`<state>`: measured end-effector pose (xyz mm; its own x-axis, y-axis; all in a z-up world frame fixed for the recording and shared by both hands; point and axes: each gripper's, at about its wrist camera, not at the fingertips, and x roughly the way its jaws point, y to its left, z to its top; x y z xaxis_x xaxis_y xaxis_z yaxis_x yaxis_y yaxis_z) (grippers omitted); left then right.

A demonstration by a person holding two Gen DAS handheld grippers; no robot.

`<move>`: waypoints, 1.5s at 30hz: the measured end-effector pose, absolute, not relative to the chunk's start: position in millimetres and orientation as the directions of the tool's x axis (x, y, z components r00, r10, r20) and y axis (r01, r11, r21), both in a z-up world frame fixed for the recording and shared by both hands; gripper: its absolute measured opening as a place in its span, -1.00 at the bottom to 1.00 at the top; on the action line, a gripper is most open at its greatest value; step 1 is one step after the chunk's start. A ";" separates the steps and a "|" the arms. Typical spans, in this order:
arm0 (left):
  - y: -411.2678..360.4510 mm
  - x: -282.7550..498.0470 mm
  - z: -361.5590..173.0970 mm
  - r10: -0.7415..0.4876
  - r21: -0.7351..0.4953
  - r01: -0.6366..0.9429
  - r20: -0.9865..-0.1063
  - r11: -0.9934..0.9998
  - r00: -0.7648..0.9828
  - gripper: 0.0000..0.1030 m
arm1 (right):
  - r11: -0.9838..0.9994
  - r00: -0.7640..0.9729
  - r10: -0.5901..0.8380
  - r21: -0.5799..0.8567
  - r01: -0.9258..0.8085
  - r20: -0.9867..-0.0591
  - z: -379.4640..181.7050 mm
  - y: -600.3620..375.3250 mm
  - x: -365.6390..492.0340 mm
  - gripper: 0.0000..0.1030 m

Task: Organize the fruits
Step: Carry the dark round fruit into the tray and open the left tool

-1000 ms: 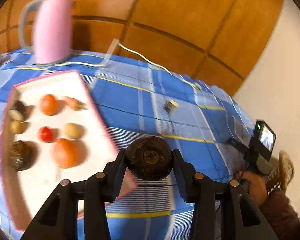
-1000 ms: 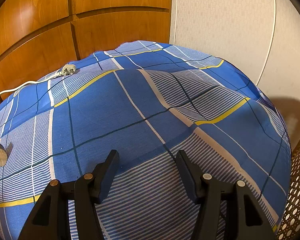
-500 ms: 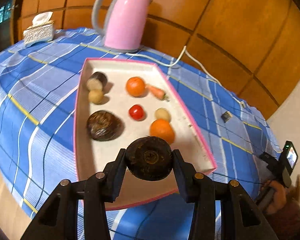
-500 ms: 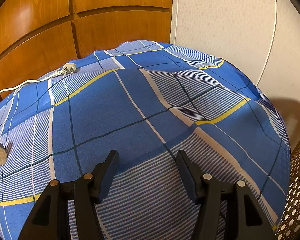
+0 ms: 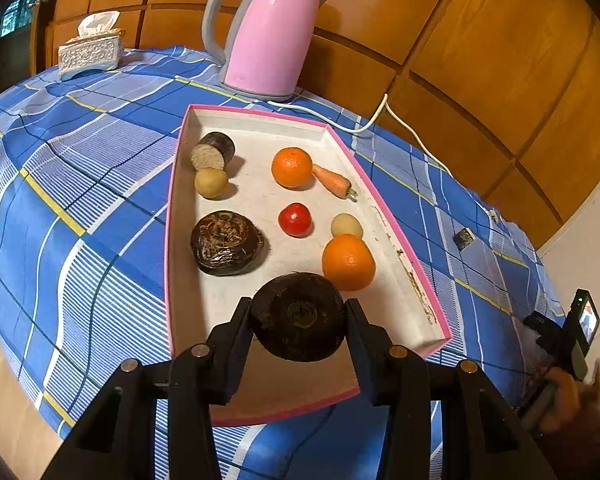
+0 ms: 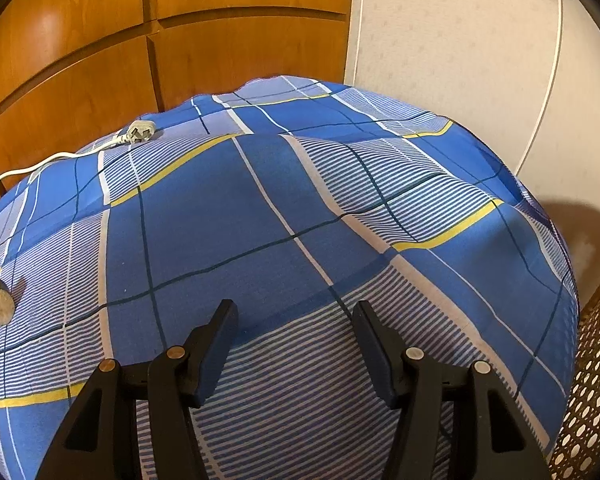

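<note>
Dark round fruit (image 5: 299,316): squat, disc-like; its flat end with a central scar is turned toward the camera, so the short axis runs along the fingers. It is clamped between both pads of the left claw (image 5: 299,322) and held over the near end of the pink-rimmed tray (image 5: 396,216). A like dark fruit (image 5: 226,242) is laid at the tray's left, an orange (image 5: 348,262) at its right (touching a small pale fruit (image 5: 346,225)). Right claw (image 6: 294,326): fingers set apart, nothing between them, held above the blue checked cloth (image 6: 220,220) of the bench.
</note>
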<state>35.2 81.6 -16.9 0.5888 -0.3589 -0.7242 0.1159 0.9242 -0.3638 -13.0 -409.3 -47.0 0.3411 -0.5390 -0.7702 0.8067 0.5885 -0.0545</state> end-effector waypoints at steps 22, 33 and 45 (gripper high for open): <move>90.6 47.6 -19.2 -0.362 -0.398 0.094 -0.680 0.913 0.637 -0.11 | 0.603 0.346 -0.547 -0.072 0.795 -0.762 -48.7 -406.4 -11.6 0.18; 81.6 53.3 -23.8 -0.273 -0.300 0.073 -0.707 0.951 0.653 0.12 | 0.603 0.346 -0.547 -0.072 0.795 -0.762 -48.9 -406.0 -11.4 0.18; 97.4 27.0 -8.3 -0.167 -0.285 -0.039 -0.662 0.958 0.731 0.47 | 0.602 0.345 -0.547 -0.072 0.795 -0.762 -49.0 -405.5 -11.5 0.18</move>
<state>27.0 97.4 -8.3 0.7309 -0.1669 -0.6618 -0.0393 0.9577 -0.2849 -11.5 -405.5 -49.0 0.3451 -0.5475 -0.7624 0.7952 0.6021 -0.0724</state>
